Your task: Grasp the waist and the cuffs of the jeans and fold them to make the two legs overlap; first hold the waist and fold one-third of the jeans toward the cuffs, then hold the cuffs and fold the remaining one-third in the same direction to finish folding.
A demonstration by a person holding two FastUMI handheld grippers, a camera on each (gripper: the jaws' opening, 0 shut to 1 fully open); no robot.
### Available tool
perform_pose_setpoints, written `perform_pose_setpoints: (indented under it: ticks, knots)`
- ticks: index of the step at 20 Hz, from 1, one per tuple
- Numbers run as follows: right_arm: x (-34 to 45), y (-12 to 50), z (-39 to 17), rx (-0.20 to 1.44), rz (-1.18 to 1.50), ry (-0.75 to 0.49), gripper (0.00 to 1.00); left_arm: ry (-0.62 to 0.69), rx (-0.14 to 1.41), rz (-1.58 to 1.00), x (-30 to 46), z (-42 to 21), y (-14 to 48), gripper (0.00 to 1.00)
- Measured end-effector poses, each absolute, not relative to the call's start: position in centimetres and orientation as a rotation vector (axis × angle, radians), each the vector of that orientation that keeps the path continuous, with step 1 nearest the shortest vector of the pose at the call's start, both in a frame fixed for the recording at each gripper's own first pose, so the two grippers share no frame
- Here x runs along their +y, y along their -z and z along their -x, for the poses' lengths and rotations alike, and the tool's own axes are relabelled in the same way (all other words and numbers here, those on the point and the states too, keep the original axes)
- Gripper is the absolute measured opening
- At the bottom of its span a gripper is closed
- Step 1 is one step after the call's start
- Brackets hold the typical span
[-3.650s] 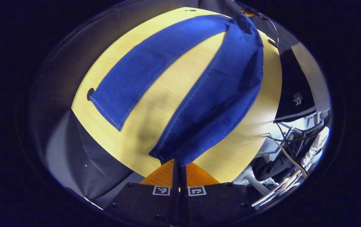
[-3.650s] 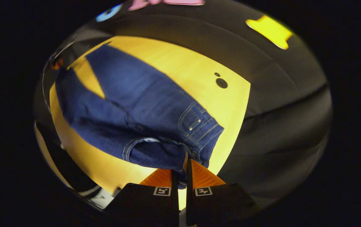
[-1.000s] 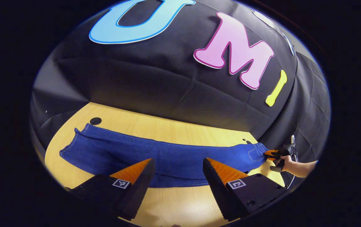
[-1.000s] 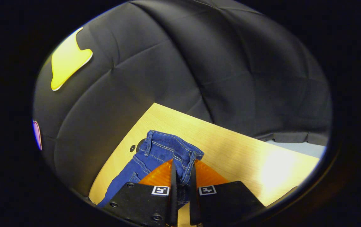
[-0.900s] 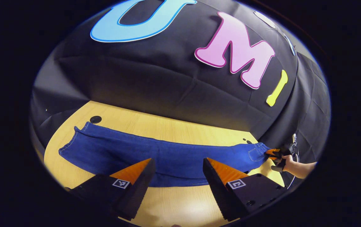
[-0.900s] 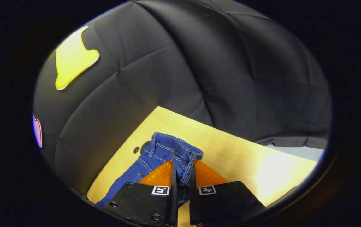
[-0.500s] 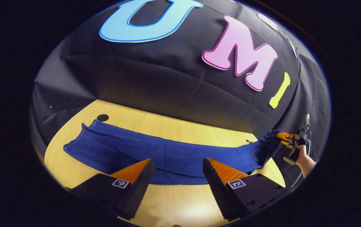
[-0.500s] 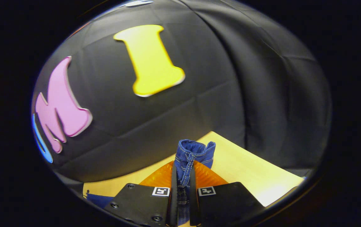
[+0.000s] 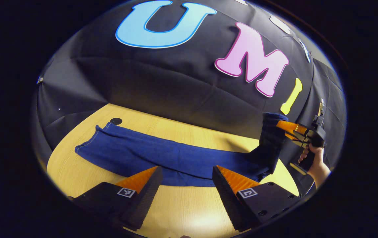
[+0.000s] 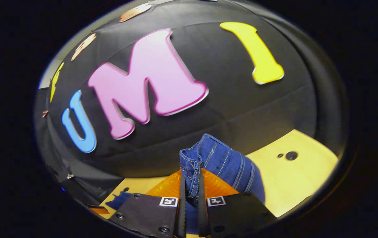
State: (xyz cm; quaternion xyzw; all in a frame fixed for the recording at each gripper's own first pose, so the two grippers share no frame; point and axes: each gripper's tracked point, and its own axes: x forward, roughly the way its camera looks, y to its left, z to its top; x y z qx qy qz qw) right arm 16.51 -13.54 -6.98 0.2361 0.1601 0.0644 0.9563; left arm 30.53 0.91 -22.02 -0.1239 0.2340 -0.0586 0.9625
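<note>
The blue jeans lie lengthwise across the wooden table, legs overlapped, cuffs at the left end. In the left gripper view my left gripper hovers open above the near edge of the legs, holding nothing. At the right end the waist is lifted off the table by my right gripper, held by a hand. In the right gripper view my right gripper is shut on the bunched waistband, raised above the table.
The black cloth wall stands right behind the table. A round hole in the tabletop sits by the cuffs, and another hole shows at the waist end. Bare wood lies in front of the jeans.
My right gripper has lifted the waist off the table and swung it up and toward the cuffs. The left gripper let go of the cuff earlier and stays open over the legs.
</note>
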Motion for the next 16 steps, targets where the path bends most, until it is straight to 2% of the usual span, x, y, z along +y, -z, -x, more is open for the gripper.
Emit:
perform_pose_setpoints:
  ticks: [6,7,8,10,14,15,16]
  knots:
    - [-8.8,10.9,-13.3,0.403,-0.467,-0.31,0.17,0.039,0.457,0.332,3.9,-30.3,23.4,0.96]
    - [-8.2,12.2,-12.9,0.43,-0.463,-0.32,0.17,0.016,0.45,0.346,4.7,-30.6,23.6,0.92]
    - [-7.6,13.7,-12.3,0.459,-0.458,-0.33,0.17,-0.009,0.441,0.362,5.4,-31.0,23.9,0.96]
    - [-6.2,16.4,-11.1,0.507,-0.462,-0.356,0.18,-0.071,0.424,0.387,7.7,-31.6,24.7,0.96]
    - [-4.9,19.1,-9.3,0.554,-0.387,-0.382,0.9,-0.23,0.394,0.382,14.6,-33.3,26.4,0.96]
    - [-5.2,19.2,-9.1,0.543,-0.344,-0.376,0.97,-0.265,0.381,0.364,16.8,-33.7,26.7,0.96]
    - [-5.6,18.8,-8.7,0.53,-0.31,-0.368,0.97,-0.294,0.376,0.338,18.9,-33.9,27.0,0.96]
